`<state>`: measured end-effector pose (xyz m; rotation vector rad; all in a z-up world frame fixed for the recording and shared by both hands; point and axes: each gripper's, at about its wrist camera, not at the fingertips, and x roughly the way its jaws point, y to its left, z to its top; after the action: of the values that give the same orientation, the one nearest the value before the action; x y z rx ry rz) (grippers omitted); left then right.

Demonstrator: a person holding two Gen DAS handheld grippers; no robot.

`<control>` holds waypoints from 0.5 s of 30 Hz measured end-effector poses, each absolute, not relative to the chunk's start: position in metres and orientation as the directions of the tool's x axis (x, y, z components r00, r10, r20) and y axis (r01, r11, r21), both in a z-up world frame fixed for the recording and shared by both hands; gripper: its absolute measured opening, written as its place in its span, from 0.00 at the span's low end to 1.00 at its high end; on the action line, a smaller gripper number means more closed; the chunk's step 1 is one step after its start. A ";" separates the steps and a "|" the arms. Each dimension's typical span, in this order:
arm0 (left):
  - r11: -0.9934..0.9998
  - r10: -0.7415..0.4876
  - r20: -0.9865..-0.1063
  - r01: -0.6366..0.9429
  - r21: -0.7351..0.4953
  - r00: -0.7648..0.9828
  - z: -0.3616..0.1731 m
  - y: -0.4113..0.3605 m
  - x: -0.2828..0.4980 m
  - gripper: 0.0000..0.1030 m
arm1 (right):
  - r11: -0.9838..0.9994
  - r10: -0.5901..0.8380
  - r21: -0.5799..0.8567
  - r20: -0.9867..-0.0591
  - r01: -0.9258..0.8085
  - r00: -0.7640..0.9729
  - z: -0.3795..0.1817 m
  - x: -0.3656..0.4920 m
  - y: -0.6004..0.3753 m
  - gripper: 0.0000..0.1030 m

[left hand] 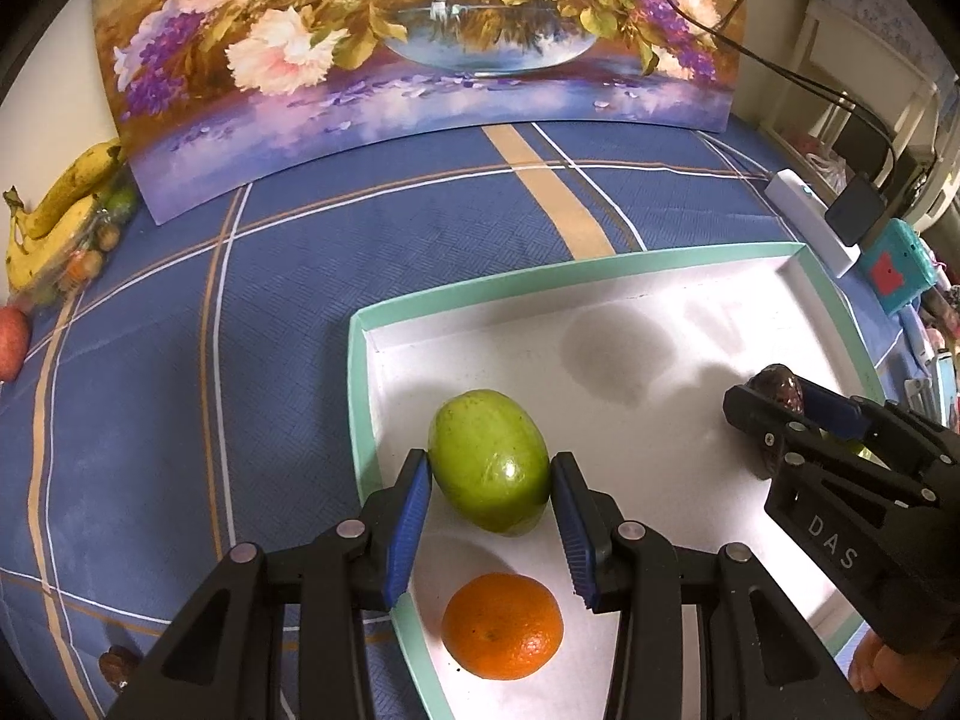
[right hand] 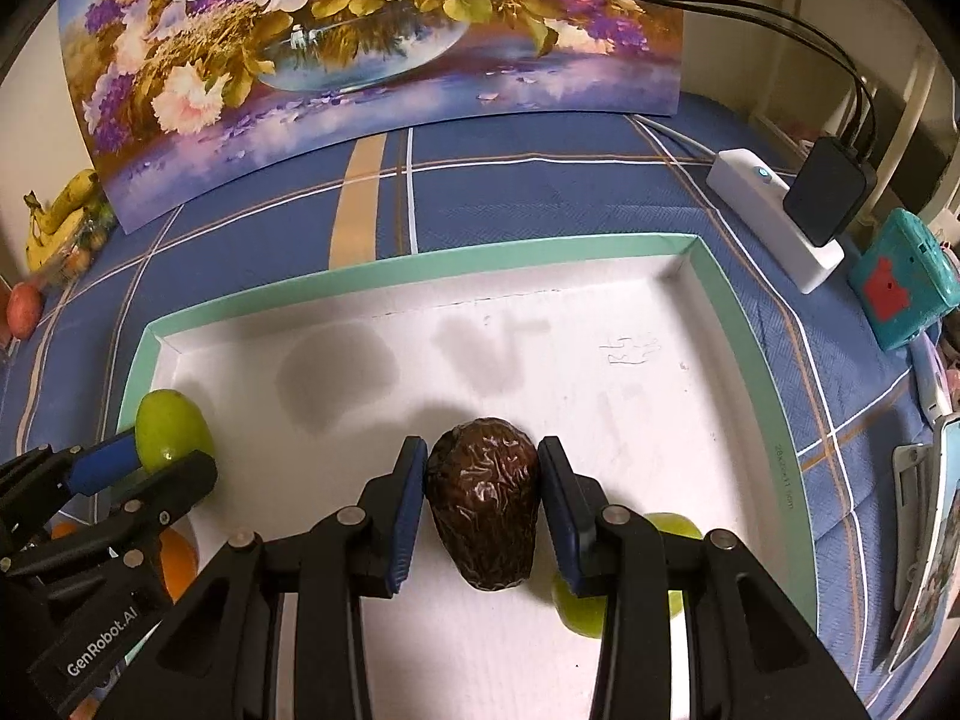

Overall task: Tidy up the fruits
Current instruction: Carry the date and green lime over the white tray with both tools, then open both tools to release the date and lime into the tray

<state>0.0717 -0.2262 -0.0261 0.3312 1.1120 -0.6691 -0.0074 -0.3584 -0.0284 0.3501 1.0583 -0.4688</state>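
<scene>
The left gripper [left hand: 491, 483] has its blue pads pressed on both sides of a green fruit [left hand: 489, 461], low in the middle of its view. The right gripper [right hand: 483, 483] squeezes a dark wrinkly fruit [right hand: 483, 501] the same way. Both fruits hang over the white tray [right hand: 750, 324], likely so they can be set down inside. An orange [left hand: 503, 625] already sits below the green fruit. Bananas [left hand: 60, 213] wait at far left on the blue cloth [left hand: 240, 330].

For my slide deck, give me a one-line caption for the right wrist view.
Right tool grips a wrinkled dark avocado over the white tray, beside a green fruit.
</scene>
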 end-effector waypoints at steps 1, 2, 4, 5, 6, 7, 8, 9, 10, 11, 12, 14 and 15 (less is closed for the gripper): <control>0.761 -0.329 -0.903 0.643 -0.082 0.275 -0.026 -0.226 0.072 0.42 | 0.849 -0.199 0.051 -0.891 0.526 0.407 -0.028 -0.008 -0.358 0.38; 0.761 -0.330 -0.904 0.643 -0.083 0.273 -0.026 -0.226 0.073 0.42 | 0.848 -0.198 0.052 -0.892 0.527 0.407 -0.028 -0.008 -0.358 0.38; 0.761 -0.330 -0.904 0.643 -0.085 0.271 -0.027 -0.226 0.073 0.42 | 0.847 -0.196 0.055 -0.892 0.529 0.406 -0.028 -0.007 -0.359 0.38; 0.761 -0.330 -0.905 0.644 -0.086 0.270 -0.027 -0.226 0.073 0.42 | 0.847 -0.197 0.053 -0.893 0.528 0.406 -0.029 -0.007 -0.358 0.38; 0.760 -0.330 -0.905 0.644 -0.087 0.268 -0.027 -0.226 0.073 0.42 | 0.848 -0.197 0.052 -0.893 0.528 0.405 -0.029 -0.007 -0.358 0.38; 0.761 -0.330 -0.905 0.642 -0.089 0.266 -0.027 -0.225 0.074 0.43 | 0.848 -0.198 0.051 -0.893 0.527 0.404 -0.029 -0.007 -0.358 0.38; 0.762 -0.331 -0.906 0.641 -0.093 0.263 -0.027 -0.225 0.074 0.43 | 0.848 -0.197 0.051 -0.893 0.527 0.404 -0.029 -0.006 -0.358 0.38; 0.763 -0.332 -0.907 0.639 -0.095 0.261 -0.027 -0.225 0.074 0.43 | 0.848 -0.197 0.050 -0.894 0.527 0.403 -0.029 -0.006 -0.358 0.38; 0.764 -0.332 -0.907 0.638 -0.098 0.258 -0.027 -0.224 0.075 0.43 | 0.848 -0.197 0.049 -0.895 0.527 0.401 -0.029 -0.006 -0.358 0.38; 0.763 -0.331 -0.908 0.638 -0.098 0.256 -0.027 -0.224 0.075 0.43 | 0.849 -0.196 0.049 -0.896 0.527 0.398 -0.029 -0.006 -0.358 0.38; 0.763 -0.330 -0.908 0.639 -0.097 0.256 -0.027 -0.224 0.075 0.43 | 0.849 -0.195 0.048 -0.897 0.527 0.397 -0.029 -0.006 -0.358 0.38; 0.762 -0.328 -0.909 0.641 -0.095 0.256 -0.026 -0.225 0.074 0.43 | 0.848 -0.193 0.049 -0.899 0.528 0.394 -0.030 -0.006 -0.358 0.38; 0.761 -0.329 -0.910 0.641 -0.097 0.253 -0.026 -0.225 0.074 0.43 | 0.848 -0.193 0.049 -0.899 0.527 0.394 -0.030 -0.006 -0.358 0.38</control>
<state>0.0744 -0.2246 -0.0263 0.3209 1.1374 -0.6746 -0.0057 -0.3585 -0.0297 0.3529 1.0751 -0.4692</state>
